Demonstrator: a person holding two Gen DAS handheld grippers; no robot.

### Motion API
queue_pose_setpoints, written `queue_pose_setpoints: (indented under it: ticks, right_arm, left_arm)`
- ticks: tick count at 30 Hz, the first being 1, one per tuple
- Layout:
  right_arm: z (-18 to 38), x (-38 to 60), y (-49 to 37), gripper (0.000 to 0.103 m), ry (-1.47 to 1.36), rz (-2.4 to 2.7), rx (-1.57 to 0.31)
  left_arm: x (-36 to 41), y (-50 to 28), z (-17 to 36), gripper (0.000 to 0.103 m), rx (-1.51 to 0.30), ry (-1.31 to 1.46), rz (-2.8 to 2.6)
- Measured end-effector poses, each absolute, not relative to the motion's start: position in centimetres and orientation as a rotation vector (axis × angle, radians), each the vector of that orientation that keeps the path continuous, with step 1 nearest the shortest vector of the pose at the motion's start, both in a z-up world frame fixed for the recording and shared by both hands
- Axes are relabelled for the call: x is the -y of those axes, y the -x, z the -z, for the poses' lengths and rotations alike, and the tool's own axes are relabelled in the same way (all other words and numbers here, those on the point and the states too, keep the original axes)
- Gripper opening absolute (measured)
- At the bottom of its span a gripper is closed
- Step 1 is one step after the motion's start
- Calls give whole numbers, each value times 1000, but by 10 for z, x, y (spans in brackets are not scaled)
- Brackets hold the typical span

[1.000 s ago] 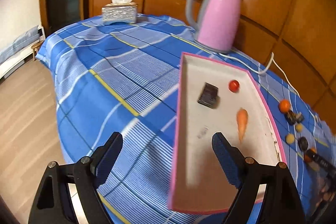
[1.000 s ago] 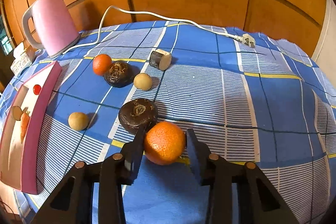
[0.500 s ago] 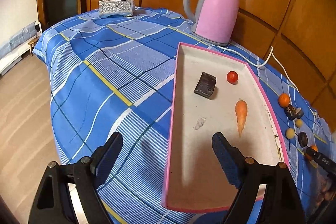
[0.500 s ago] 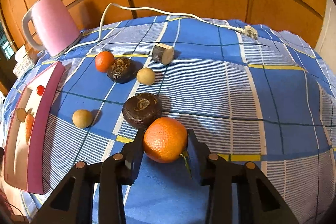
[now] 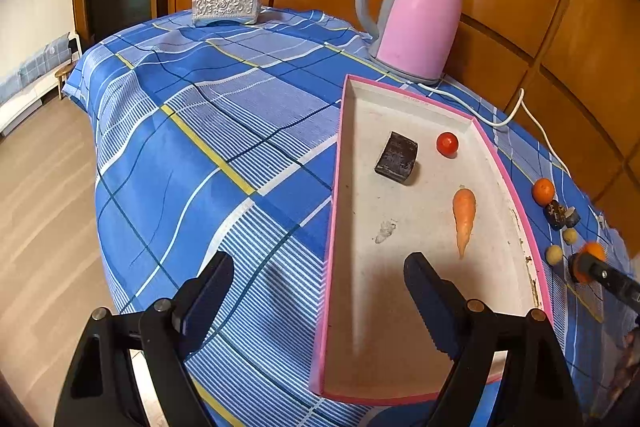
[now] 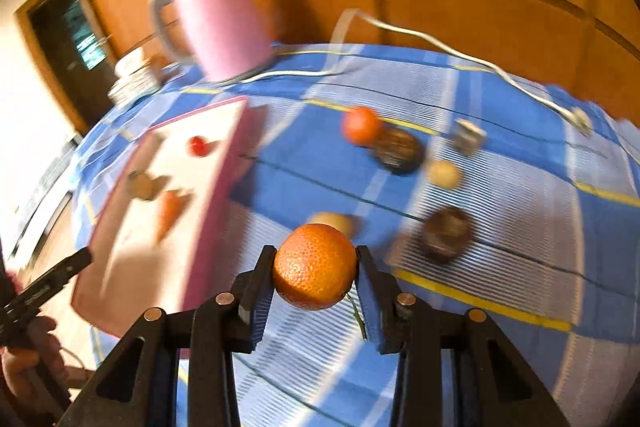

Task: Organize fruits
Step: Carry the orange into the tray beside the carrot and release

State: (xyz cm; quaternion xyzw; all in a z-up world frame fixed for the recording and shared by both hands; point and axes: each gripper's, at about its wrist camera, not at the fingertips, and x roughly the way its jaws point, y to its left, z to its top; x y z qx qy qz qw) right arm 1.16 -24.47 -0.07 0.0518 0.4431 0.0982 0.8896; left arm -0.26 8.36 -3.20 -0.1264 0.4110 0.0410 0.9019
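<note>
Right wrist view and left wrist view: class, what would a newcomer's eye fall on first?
First, the orange clamped in the right gripper, filling the foreground above the checked tablecloth. Then the pink kettle at the table's back, and the pink-rimmed tray before it, holding a carrot.

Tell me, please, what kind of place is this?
Probably a room in a home: a table under a blue checked cloth holds a pink electric kettle and a tissue box, with wood-panelled walls behind.
</note>
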Motion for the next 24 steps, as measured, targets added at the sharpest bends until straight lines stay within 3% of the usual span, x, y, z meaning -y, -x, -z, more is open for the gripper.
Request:
queue_pose_setpoints:
  ticks: [20, 22, 24]
  right_arm:
    - [9, 125, -68, 41, 87, -361, -937]
    - [9, 125, -68, 52, 77, -356, -930]
    - [7, 127, -66, 57, 69, -353, -918]
  left_arm:
    - [-89, 0, 39, 87, -875, 277, -90]
    - [-89, 0, 40, 87, -877, 277, -91]
    - [-90, 0, 40, 87, -879, 278, -91]
